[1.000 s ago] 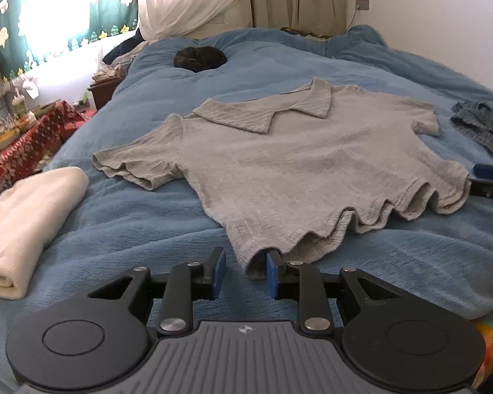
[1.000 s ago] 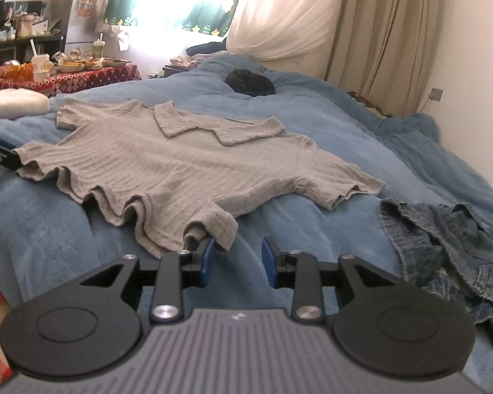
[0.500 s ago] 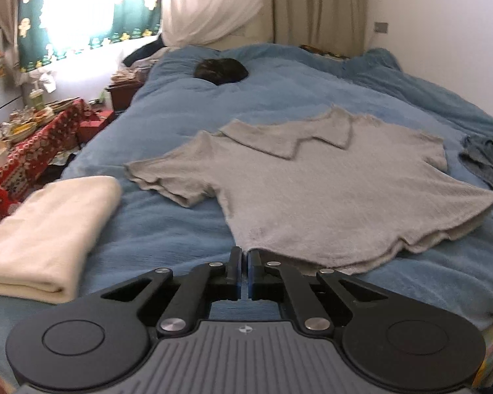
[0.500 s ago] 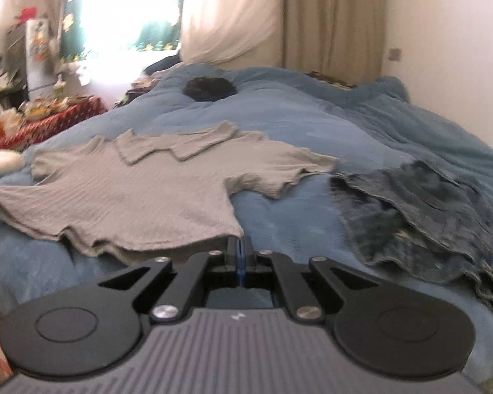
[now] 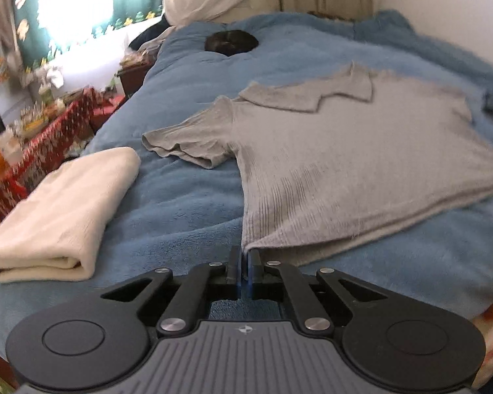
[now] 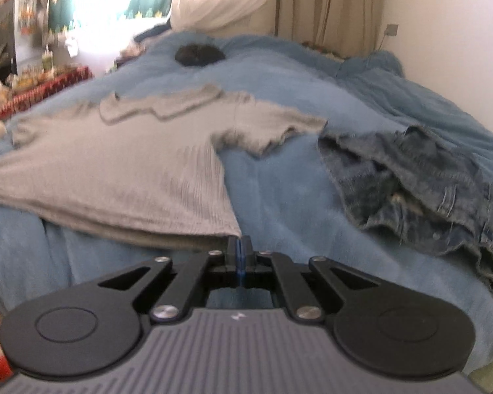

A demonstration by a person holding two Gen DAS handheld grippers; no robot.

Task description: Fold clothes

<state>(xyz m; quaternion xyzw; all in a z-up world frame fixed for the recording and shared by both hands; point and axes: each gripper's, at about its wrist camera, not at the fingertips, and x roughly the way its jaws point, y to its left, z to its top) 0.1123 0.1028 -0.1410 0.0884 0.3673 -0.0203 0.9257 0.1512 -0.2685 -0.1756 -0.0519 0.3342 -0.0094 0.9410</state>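
While both claws are closed on the hem, the left claw pinches the near left bottom corner of the grey collared shirt, its jaws nearly together with fabric between them; right claw pinches the opposite bottom corner of that shirt, jaws pressed tight. Shirt: ribbed knit, short sleeves, spread face-up on the blue bed cover, collar toward the far end, hem drawn fairly straight between the two claws. Folded cream towel: on the bed, left of the shirt, apart from it. Crumpled denim garment: on the bed, just beside the shirt's right sleeve. Dark round object: far end of the bed, kind not discernible. Red patterned counter: beside the bed at left, cluttered; contents blurred.
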